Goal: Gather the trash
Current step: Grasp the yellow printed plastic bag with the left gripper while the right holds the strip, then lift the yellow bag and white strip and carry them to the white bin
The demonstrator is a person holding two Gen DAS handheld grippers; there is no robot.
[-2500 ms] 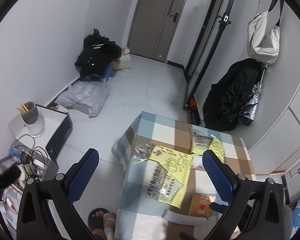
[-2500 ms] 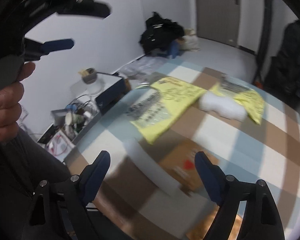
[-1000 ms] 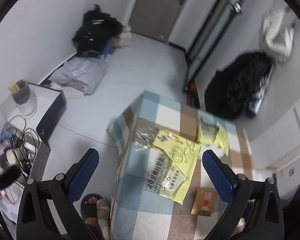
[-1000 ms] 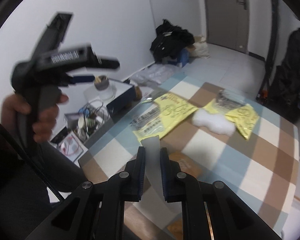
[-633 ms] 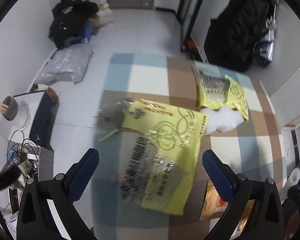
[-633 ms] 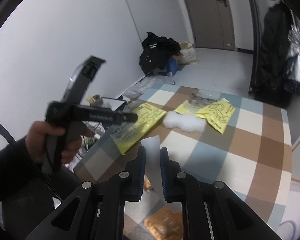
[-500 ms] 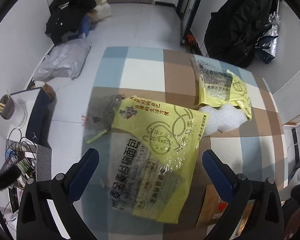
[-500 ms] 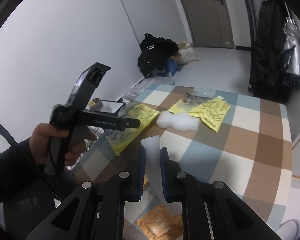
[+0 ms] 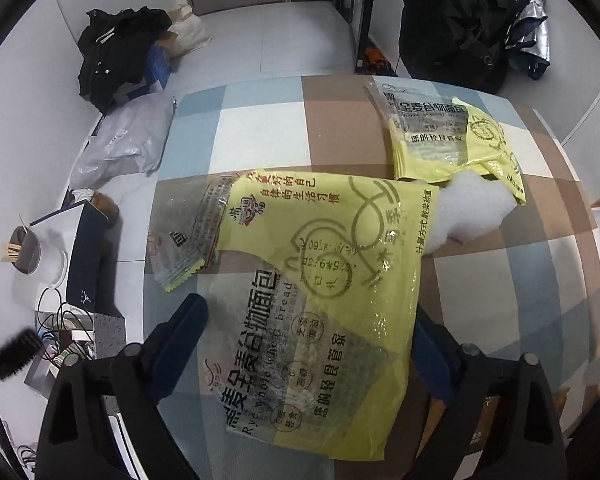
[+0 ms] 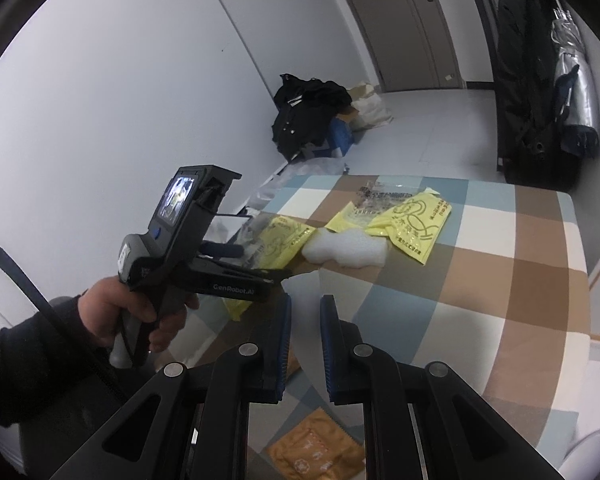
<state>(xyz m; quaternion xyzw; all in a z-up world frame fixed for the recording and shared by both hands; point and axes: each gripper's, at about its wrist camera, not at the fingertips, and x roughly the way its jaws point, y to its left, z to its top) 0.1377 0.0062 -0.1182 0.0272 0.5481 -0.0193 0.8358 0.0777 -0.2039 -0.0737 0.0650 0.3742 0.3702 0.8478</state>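
A large yellow bread bag lies flat on the checked table. My left gripper is open, its blue pads on either side of the bag's near end, just above it. A second yellow bag lies further back, with white foam between the two bags and a small clear wrapper at the left. My right gripper is shut on a pale translucent strip, held above the table. The left gripper shows in the right wrist view, by the bags and foam.
An orange-brown packet lies on the table near me. Left of the table stand a dark box, a cup of sticks and tangled cables. A grey bag and black clothes lie on the floor.
My left gripper has dropped down over the large yellow bag, which now fills the space between its pads. My right gripper closed on the pale strip and lifted it off the table.
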